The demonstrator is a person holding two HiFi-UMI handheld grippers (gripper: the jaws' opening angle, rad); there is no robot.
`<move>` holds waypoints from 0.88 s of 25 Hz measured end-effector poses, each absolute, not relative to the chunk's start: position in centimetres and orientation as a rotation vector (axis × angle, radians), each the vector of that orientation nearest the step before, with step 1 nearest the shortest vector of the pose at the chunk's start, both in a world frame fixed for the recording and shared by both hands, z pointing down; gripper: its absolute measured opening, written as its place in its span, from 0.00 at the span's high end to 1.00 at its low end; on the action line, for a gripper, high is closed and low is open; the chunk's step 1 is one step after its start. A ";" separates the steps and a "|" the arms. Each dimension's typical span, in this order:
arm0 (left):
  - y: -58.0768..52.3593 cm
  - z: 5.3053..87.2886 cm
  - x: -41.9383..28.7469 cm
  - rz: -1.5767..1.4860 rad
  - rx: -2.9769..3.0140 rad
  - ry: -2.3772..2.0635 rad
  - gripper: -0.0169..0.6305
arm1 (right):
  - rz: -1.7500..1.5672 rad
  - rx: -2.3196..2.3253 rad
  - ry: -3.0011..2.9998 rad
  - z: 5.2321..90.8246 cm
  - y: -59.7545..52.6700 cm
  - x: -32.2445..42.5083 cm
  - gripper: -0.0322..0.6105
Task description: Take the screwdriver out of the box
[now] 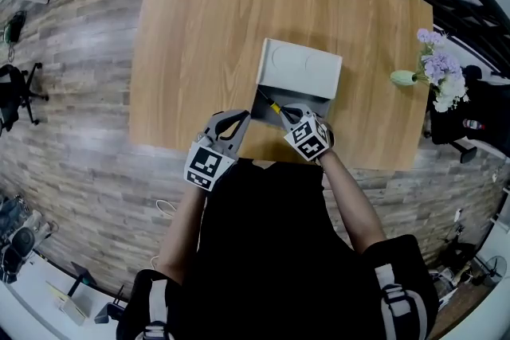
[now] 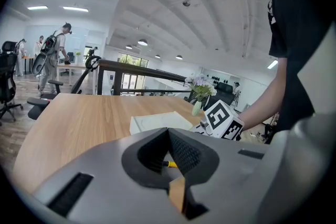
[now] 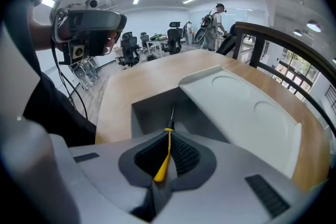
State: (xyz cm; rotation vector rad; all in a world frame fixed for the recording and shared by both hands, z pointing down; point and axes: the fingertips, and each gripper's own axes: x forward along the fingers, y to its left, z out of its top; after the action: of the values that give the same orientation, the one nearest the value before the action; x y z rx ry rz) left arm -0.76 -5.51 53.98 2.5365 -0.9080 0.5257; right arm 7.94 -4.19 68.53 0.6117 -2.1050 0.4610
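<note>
A grey box (image 1: 323, 102) stands open on the wooden table (image 1: 203, 28), its lid (image 1: 299, 68) tipped back. My right gripper (image 1: 285, 114) hovers at the box's near edge, shut on the screwdriver (image 1: 273, 106). In the right gripper view the yellow handle (image 3: 164, 160) lies between the pads, and the thin dark shaft (image 3: 171, 114) points into the box's hollow (image 3: 152, 113). My left gripper (image 1: 239, 120) hangs just left of the box's near corner, shut with nothing in it. Past the left gripper's own jaws (image 2: 169, 136) I see the lid (image 2: 157, 122) and a bit of yellow handle (image 2: 170, 164).
A vase of lilac and white flowers (image 1: 437, 74) stands near the table's right edge. A black railing (image 3: 283, 42) runs behind the table. Office chairs (image 1: 20, 91) stand on the floor to the left, and people (image 2: 51, 55) stand far off.
</note>
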 end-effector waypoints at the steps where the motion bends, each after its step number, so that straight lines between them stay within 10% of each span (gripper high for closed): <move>1: -5.4 53.9 -0.8 0.526 2.537 -0.907 0.94 | 0.470 0.612 -2.098 68.7 -4.2 8.0 0.91; 22: -4.1 53.4 -2.6 0.567 2.567 -0.899 0.94 | 0.519 0.552 -2.008 72.5 -3.9 6.3 0.74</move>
State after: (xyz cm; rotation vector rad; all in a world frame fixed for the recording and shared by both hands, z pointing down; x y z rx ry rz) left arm -2.59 -4.14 53.43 2.5673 -0.8993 0.5670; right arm 6.30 -3.85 72.54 0.5520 -2.0076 0.5193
